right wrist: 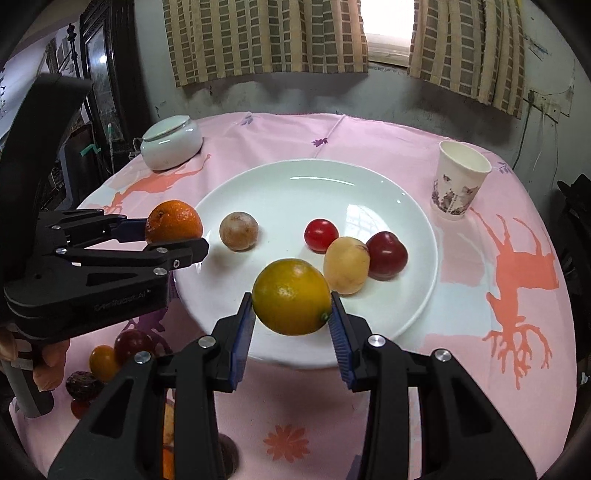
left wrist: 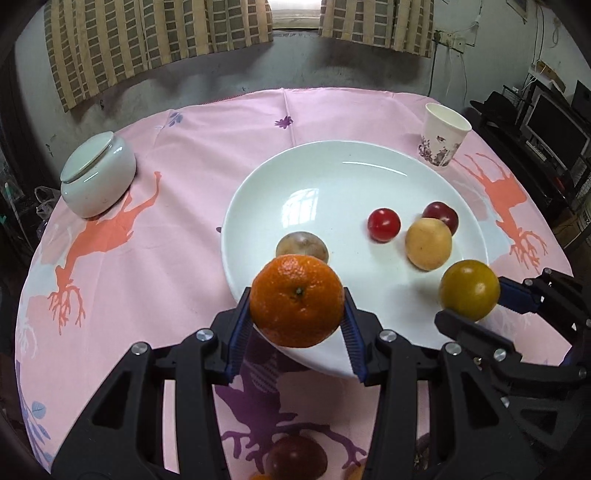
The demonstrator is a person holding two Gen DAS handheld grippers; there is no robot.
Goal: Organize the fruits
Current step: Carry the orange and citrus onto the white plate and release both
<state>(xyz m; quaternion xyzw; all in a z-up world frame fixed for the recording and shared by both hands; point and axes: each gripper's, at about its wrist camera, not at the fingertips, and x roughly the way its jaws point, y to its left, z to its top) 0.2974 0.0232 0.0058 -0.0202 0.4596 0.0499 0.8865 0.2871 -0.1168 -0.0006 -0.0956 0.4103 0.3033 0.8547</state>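
beyond the white plate [left wrist: 332, 162], lidded jar [left wrist: 98, 177] and paper cup [left wrist: 443, 140]

White plate [right wrist: 413, 206] glossy glazed ceramic, smooth, window reflection on it. Lidded jar [left wrist: 98, 173] same glazed ceramic look, shiny. Tablecloth [left wrist: 155, 280] thin pink printed cloth, matt, fold creases. Cup [right wrist: 460, 181] printed paper, matt. Curtains [left wrist: 147, 33] woven checked cloth. Left gripper [left wrist: 297, 314] and right gripper [right wrist: 291, 308] matt black plastic, bright metal screw heads, ribbed blue pads [left wrist: 349, 332] rubbery-looking. Orange [left wrist: 297, 301] pitted peel, slight sheen. Yellow-green citrus [right wrist: 291, 297] smoother, waxy. Red fruit [right wrist: 321, 234] and dark red fruit [right wrist: 388, 254] smooth, glossy. Pale yellow fruit [right wrist: 345, 269] and brownish fruit [right wrist: 238, 230] dull, matt skin. Wall [right wrist: 295, 96] rough, stained plaster.
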